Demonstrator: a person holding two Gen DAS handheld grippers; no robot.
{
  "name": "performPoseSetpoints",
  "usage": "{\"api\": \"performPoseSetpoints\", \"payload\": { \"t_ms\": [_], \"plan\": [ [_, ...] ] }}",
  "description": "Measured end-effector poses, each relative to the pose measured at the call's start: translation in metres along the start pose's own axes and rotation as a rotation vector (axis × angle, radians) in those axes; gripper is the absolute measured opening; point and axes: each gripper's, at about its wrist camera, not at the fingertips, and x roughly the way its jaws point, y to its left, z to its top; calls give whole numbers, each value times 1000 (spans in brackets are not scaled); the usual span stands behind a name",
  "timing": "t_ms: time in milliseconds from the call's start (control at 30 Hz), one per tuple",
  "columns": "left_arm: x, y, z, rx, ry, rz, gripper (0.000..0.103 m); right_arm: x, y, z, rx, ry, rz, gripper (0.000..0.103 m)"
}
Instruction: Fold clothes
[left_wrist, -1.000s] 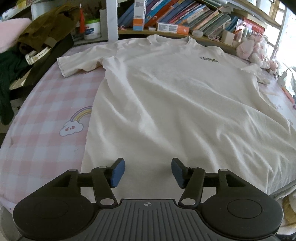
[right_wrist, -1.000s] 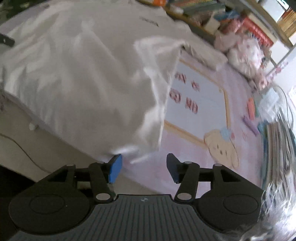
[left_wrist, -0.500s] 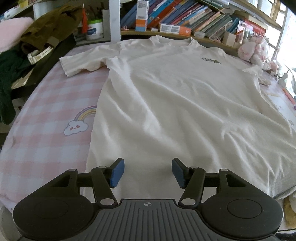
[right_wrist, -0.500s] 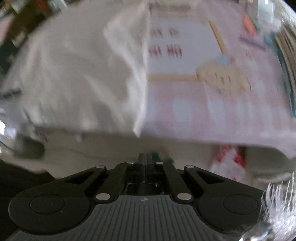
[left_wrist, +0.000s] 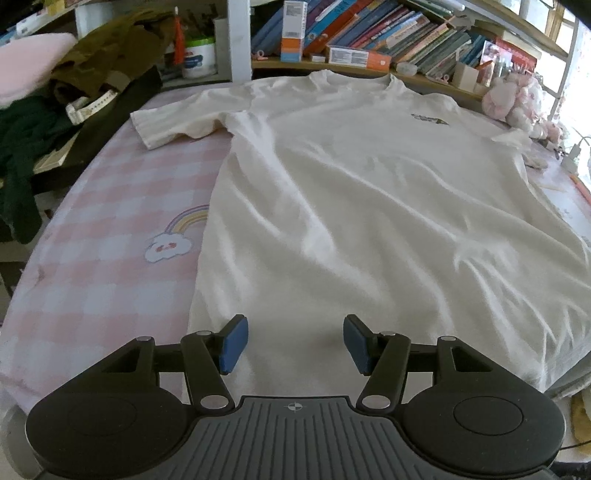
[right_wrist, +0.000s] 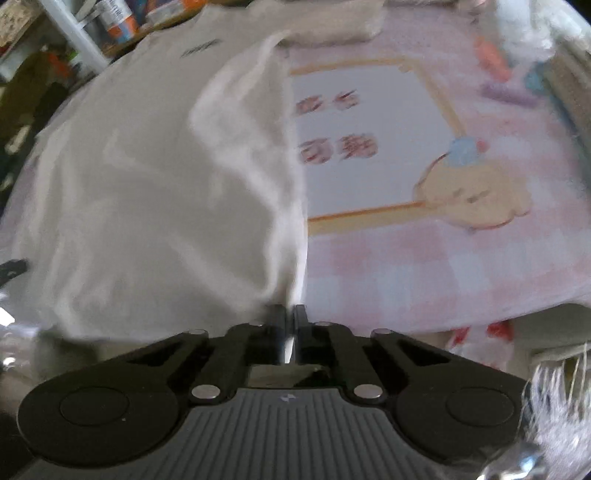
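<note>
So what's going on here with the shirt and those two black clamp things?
A person holding a gripper in each hand is starting to fold a cream T-shirt spread on a pink checked sheet. The right gripper is shut on the shirt's edge near the bottom hem, and the cloth rises in a ridge from it. The left gripper hovers open over the hem, holding nothing.

Cream cotton T-shirt (left_wrist: 369, 206) flat on pink-checked bedsheet (left_wrist: 110, 236) — left gripper (left_wrist: 295, 341) w/ blue pads apart, over hem.
</note>
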Motion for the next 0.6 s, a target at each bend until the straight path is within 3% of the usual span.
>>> {"api": "performPoseSetpoints", "payload": {
  "t_ms": [67, 100, 133, 233, 333, 467, 600],
  "plan": [
    [-1, 4, 0, -6, 4, 11, 59, -26, 3, 2, 90, -49, 232, 4],
    [-1, 7, -1, -10, 8, 18, 59, -42, 6, 3, 101, -95, 277, 4],
    [-1, 9, -1, -18, 8, 21, 58, -53, 7, 3, 93, -123, 241, 4],
    [-2, 11, -2, -31, 4, 14, 60, -43, -1, 0, 20, -81, -53, 4],
    [-1, 11, -1, -8, 13, 15, 61, -15, -16, -7, 63, -2, -56, 4],
    [-6, 16, -1, -20, 34, 25, 61, 1, -8, -15, 4, 40, -119, 8],
    [-30, 37, -10, -102, -24, 57, 62, -12, 2, -19, -80, -13, -181, 32]
  ]
}}
